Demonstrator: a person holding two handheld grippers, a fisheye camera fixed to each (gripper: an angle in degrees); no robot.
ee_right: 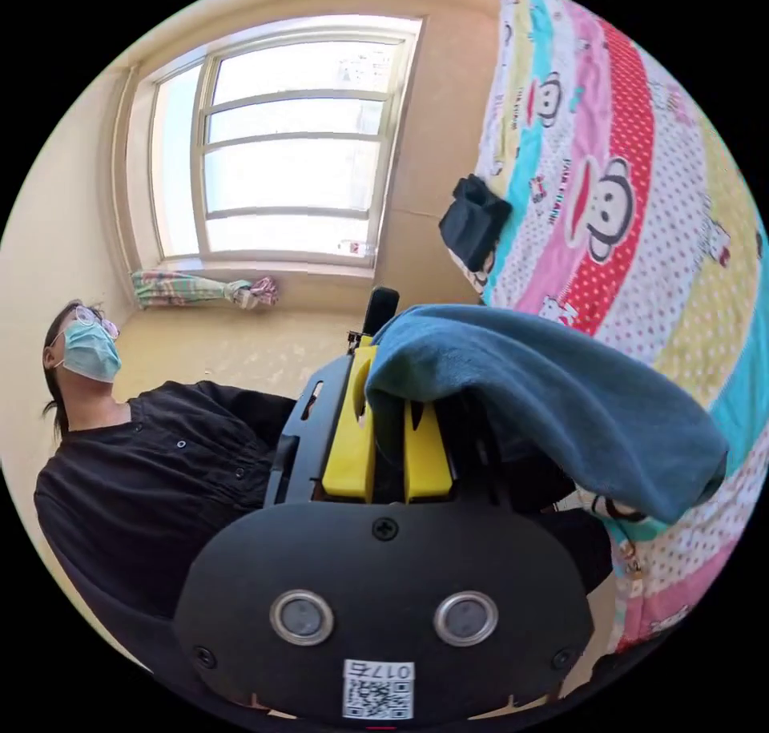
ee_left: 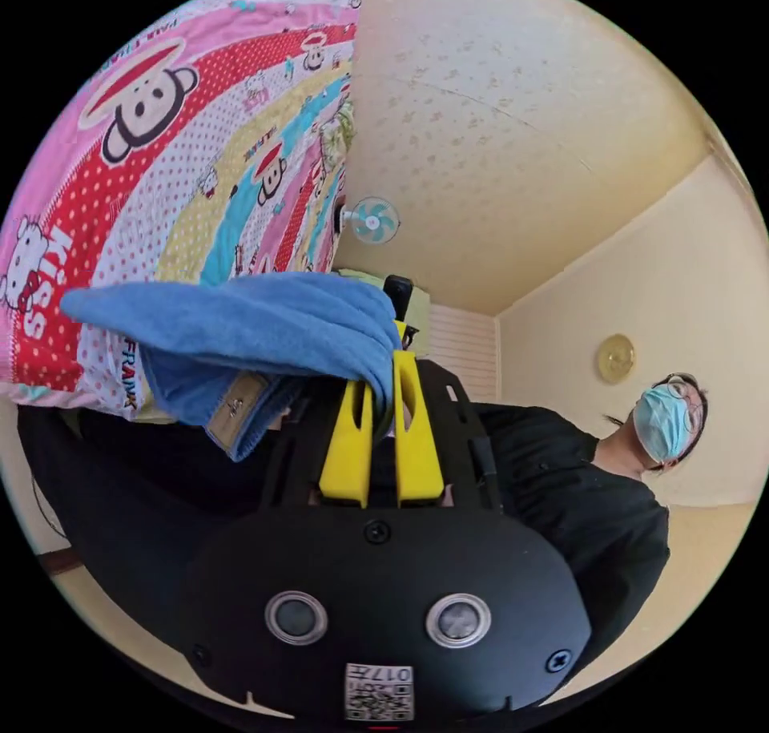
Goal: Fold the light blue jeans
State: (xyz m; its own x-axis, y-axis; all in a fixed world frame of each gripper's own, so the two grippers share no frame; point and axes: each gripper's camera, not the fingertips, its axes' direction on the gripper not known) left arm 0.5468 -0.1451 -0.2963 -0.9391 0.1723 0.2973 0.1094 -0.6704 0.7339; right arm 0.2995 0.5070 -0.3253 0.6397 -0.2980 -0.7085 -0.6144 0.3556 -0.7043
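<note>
Both grippers, left (ee_left: 383,380) and right (ee_right: 388,388), pinch folds of the light blue jeans (ee_left: 240,324) between nearly closed yellow jaws. Denim drapes over the jaw tips, hiding them, against a cartoon-print bedsheet (ee_right: 641,204).

My left gripper (ee_left: 383,380) points up and away from me. Its two yellow jaws stand close side by side, with only a thin gap. They pinch a fold of blue cloth (ee_left: 240,324) between them. My right gripper (ee_right: 388,388) points up too. Its yellow jaws are also squeezed near each other, and the cloth (ee_right: 545,396) is caught in the gap and hangs over one jaw. In both views my body (ee_left: 577,493) is behind the grippers. I lean back a little. My chest (ee_right: 160,477) faces the grippers. I cannot see my hands; the black gripper bodies hide them.
</note>
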